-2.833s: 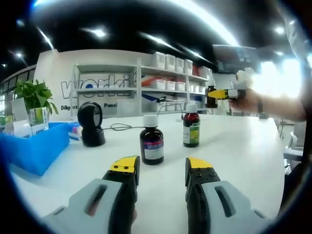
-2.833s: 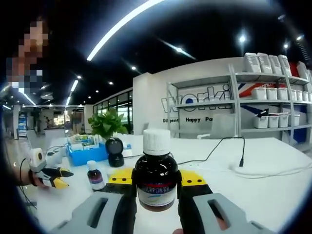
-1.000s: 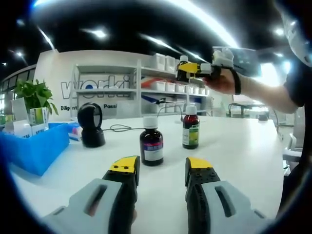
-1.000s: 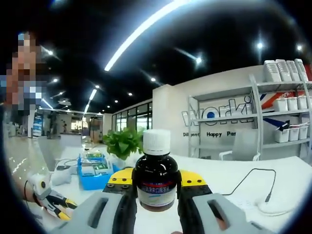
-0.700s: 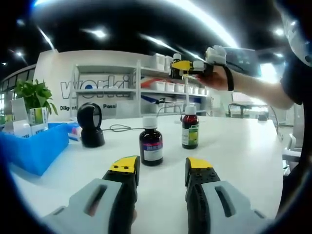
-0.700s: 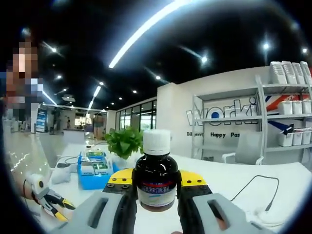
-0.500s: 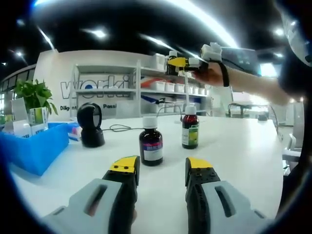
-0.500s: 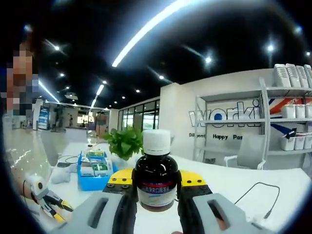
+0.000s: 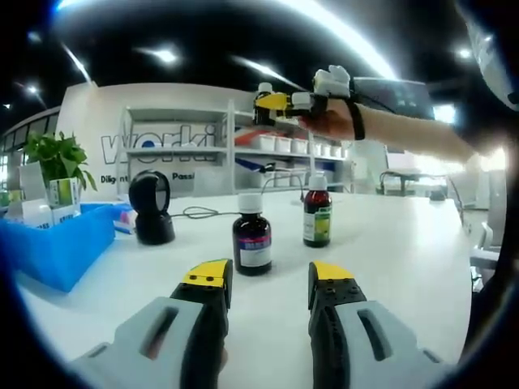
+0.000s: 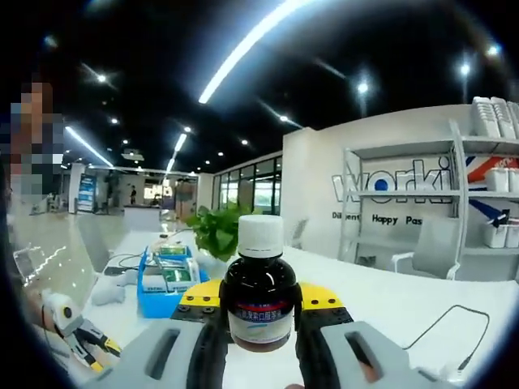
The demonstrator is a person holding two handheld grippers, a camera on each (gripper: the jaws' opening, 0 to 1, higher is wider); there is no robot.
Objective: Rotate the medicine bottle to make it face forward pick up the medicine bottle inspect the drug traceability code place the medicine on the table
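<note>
Since the earlier pictures the right gripper (image 10: 259, 304) has carried its medicine bottle (image 10: 259, 292) up off the table and swung it across the room, toward the side where the plant sits; seen from the left gripper view, the raised bottle (image 9: 263, 104) has travelled leftward in front of the shelves and now hangs high above the two bottles left standing. Closest in, the left gripper (image 9: 268, 279) sits low over the white table (image 9: 389, 251) with its jaws apart and nothing between them, parked, I'd say, simply to stay out of the way. Up in the air, the right gripper's jaws are clamped on either side of the dark bottle's body, white cap upright, label turned toward that gripper's camera; that looks like the inspection step, the bottle held up so its code can be read. Further out on the table stand a bottle with a purple label (image 9: 252, 243) and, just beside it, one with a green label (image 9: 317, 217), apart from each other. To their left is a black scanner (image 9: 152, 207) with its cable, then a blue bin (image 9: 57, 247). Beyond that, the plant (image 9: 57, 158), and at the back the shelves (image 9: 243, 146) of white boxes.
</note>
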